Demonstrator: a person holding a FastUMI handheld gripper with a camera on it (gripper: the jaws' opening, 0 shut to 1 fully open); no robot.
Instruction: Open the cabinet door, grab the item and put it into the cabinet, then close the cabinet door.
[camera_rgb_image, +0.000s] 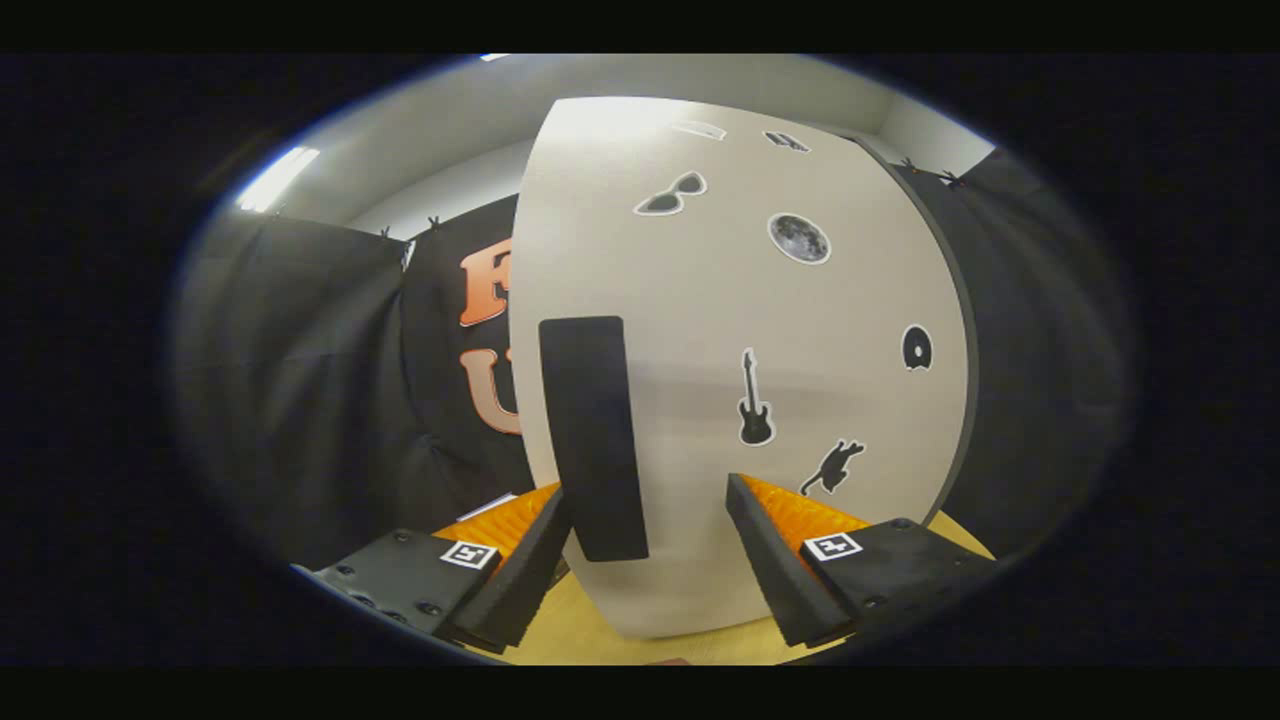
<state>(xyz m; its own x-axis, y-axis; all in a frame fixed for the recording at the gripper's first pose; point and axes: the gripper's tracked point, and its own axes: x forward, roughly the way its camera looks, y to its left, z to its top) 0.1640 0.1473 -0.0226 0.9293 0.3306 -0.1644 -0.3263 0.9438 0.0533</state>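
The pale cabinet door stands close in front of me and carries several small black stickers, among them a guitar and a cat. A tall black handle runs upright near the door's left edge. My gripper is open and right up at the door. The lower part of the handle lies between the fingers, close against the left finger, with a wide gap to the right finger. Neither finger presses on the handle. I cannot tell whether the door is fully closed.
The cabinet rests on a yellow wooden tabletop that shows under the fingers. Black cloth walls hang to the left and right of the cabinet.
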